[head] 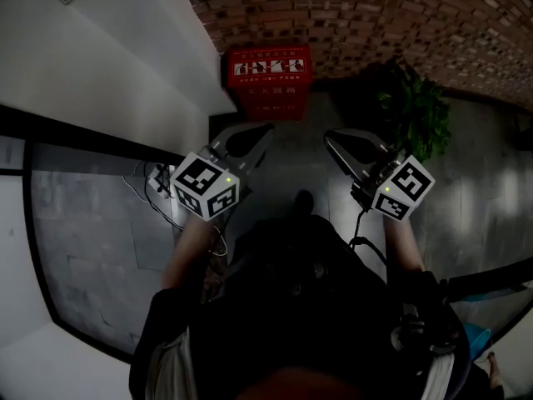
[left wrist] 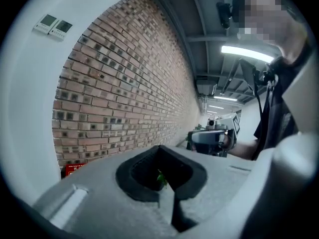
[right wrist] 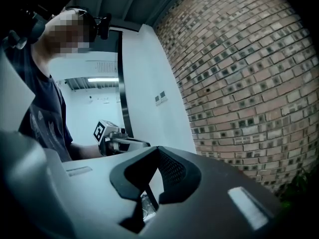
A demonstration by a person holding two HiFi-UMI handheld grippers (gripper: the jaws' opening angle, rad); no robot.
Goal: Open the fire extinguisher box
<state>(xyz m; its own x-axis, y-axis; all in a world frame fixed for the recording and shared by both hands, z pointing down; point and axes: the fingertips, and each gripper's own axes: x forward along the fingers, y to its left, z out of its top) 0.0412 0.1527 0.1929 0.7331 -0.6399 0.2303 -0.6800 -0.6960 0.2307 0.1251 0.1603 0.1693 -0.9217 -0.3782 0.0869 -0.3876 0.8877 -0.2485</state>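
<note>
The red fire extinguisher box [head: 267, 80] stands on the floor in the corner where the white wall meets the brick wall, its lid down and a white label on top. In the left gripper view only a sliver of the box [left wrist: 74, 169] shows past the jaws. My left gripper [head: 265, 132] and right gripper [head: 331, 137] are held side by side, short of the box and above the floor. Both are shut with nothing between the jaws. The left gripper [left wrist: 160, 148] points along the brick wall. The right gripper [right wrist: 158, 150] points toward the corner of the walls.
A potted green plant [head: 416, 111] stands right of the box by the brick wall. Cables and a power strip [head: 156, 182] lie on the floor beside the white wall. A dark-framed glass partition [head: 75, 136] runs along the left. Two wall panels [left wrist: 54, 26] hang high up.
</note>
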